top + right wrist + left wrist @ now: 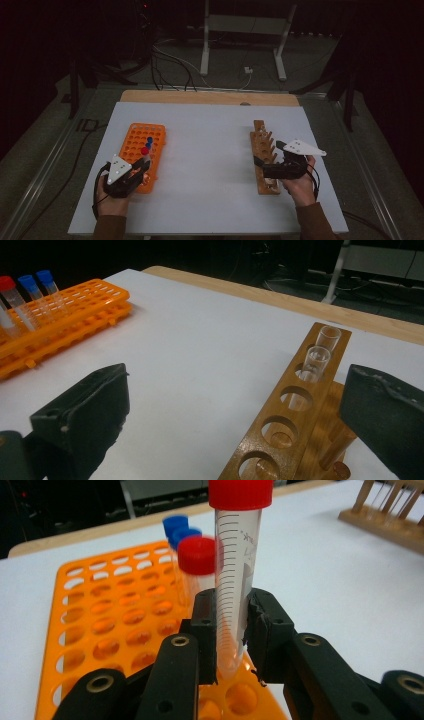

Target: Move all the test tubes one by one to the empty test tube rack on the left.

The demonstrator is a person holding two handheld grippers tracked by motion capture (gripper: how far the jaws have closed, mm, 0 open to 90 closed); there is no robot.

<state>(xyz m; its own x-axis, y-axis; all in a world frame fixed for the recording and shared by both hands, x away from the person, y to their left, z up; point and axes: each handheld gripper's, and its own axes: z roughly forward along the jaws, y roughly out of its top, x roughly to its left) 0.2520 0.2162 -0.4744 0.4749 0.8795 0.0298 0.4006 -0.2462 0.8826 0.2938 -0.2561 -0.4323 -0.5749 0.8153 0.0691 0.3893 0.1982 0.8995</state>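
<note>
An orange tube rack point(135, 145) lies on the left of the white table. In it stand a red-capped tube point(196, 562) and two blue-capped tubes point(176, 526). My left gripper point(234, 611) is shut on an upright clear tube with a red cap point(239, 540), holding it over the rack's near rows point(105, 630). I cannot tell whether its tip sits in a hole. In the high view the left gripper point(144, 164) is at the rack's near right corner. My right gripper point(235, 410) stands open beside a wooden rack point(295, 415) that holds two glass tubes point(322, 342).
The wooden rack point(262, 155) lies lengthwise on the right half of the table, with the right gripper point(263, 167) at its near end. A wooden strip point(210, 97) borders the table's far edge. Cables and a stand's white legs point(205, 45) are on the floor beyond.
</note>
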